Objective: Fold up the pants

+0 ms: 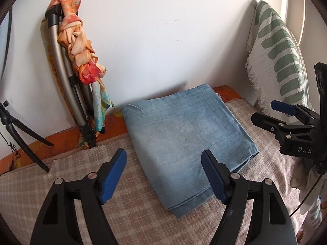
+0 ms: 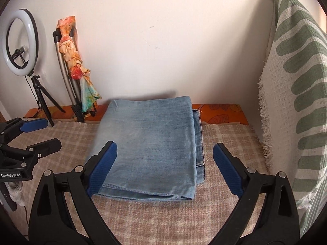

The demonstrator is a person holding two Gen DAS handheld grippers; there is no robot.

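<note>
Light blue denim pants (image 1: 184, 136) lie folded into a flat rectangle on the beige checked cover (image 1: 126, 220), with the layered edges toward me; they also show in the right wrist view (image 2: 149, 145). My left gripper (image 1: 163, 165) is open and empty, held just short of the pants' near edge. My right gripper (image 2: 164, 157) is open and empty, hovering over the near part of the pants. The right gripper also shows in the left wrist view (image 1: 273, 112) at the right. The left gripper shows in the right wrist view (image 2: 40, 134) at the left.
A white wall stands close behind the pants. A folded metal stand with an orange scarf (image 1: 77, 47) leans at the back left, beside a tripod leg (image 1: 22, 136). A ring light (image 2: 20, 38) stands far left. A green-patterned white throw (image 2: 296, 94) hangs at the right.
</note>
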